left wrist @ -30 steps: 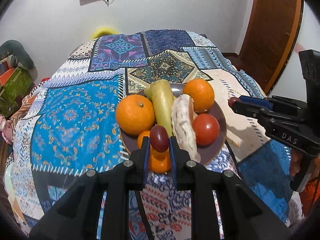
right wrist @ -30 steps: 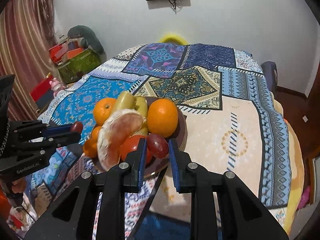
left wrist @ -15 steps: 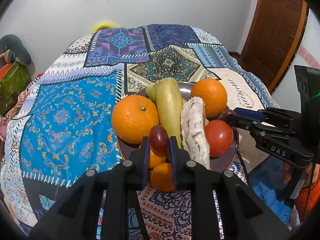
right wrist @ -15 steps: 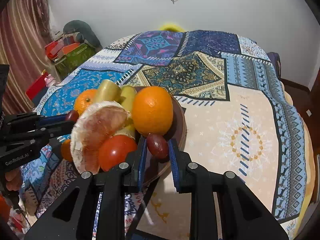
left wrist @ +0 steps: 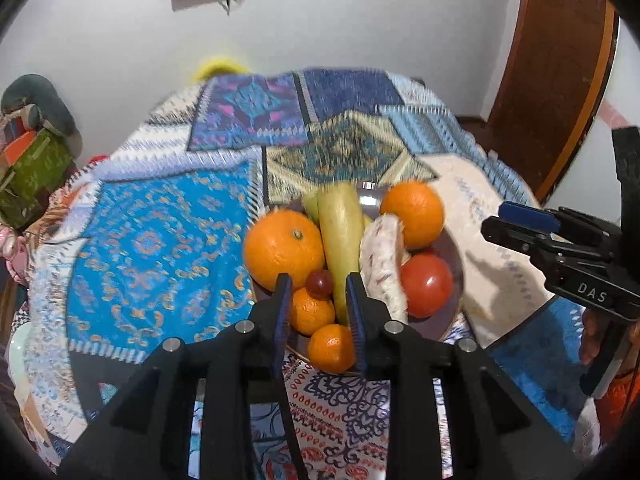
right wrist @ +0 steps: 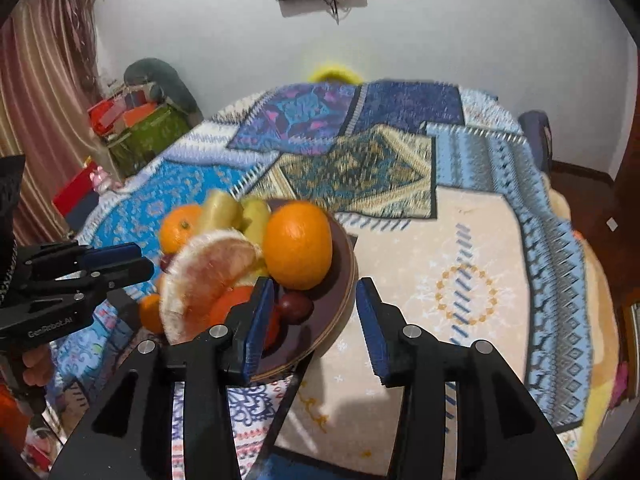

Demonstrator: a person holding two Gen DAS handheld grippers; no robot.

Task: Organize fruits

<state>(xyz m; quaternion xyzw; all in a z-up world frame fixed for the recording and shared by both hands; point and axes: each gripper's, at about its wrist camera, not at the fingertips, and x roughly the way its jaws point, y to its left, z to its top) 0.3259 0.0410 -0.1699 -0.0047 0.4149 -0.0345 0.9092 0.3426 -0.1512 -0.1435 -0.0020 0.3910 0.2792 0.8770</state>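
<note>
Both grapes now lie on the plate [right wrist: 344, 304]; the left gripper [left wrist: 319, 300] and right gripper [right wrist: 316, 316] have let go, jaws wide.

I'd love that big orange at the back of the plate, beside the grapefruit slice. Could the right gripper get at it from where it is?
Probably yes. The right gripper is open just in front of the orange. Only a grape on the plate lies between them, low enough to pass over.
</note>
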